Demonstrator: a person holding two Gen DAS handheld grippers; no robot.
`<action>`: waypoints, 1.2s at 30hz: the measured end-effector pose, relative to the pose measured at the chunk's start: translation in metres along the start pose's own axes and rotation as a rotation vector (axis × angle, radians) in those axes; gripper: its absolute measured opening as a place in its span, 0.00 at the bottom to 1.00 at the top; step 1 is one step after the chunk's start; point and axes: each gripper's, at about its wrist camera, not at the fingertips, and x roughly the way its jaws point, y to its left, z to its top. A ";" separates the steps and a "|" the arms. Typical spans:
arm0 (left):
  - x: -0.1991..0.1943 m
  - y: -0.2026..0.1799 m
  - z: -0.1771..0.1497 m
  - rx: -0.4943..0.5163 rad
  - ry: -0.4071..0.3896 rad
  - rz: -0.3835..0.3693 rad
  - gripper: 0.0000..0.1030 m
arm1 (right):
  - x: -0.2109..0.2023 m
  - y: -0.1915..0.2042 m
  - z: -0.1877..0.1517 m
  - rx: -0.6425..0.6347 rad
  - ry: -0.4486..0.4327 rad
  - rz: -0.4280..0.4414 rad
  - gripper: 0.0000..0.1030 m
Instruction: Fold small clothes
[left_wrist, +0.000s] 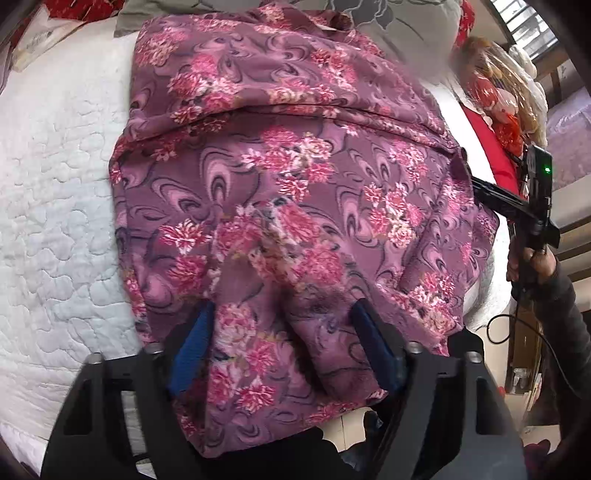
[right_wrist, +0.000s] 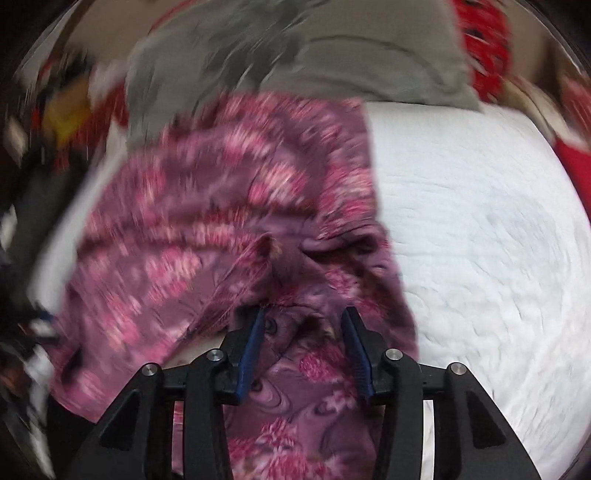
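The floral garment lies folded on the white quilt, below the grey pillow. Both the left hand-held gripper and right hand-held gripper stand released, cloth loose between their jaws. Withdraw straight back so the pads don't drag the fold.

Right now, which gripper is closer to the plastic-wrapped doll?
Right. The right gripper sits at the floral garment's edge on the doll's side; the left gripper straddles the garment's opposite edge.
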 end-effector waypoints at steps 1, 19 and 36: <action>-0.001 -0.002 -0.001 0.007 0.001 0.000 0.19 | 0.000 0.008 0.000 -0.049 -0.004 -0.026 0.27; -0.100 0.076 0.055 -0.369 -0.395 -0.208 0.03 | -0.090 -0.038 0.053 0.311 -0.378 0.281 0.05; -0.021 0.172 0.177 -0.539 -0.308 -0.228 0.04 | 0.036 -0.108 0.130 0.575 -0.249 0.188 0.11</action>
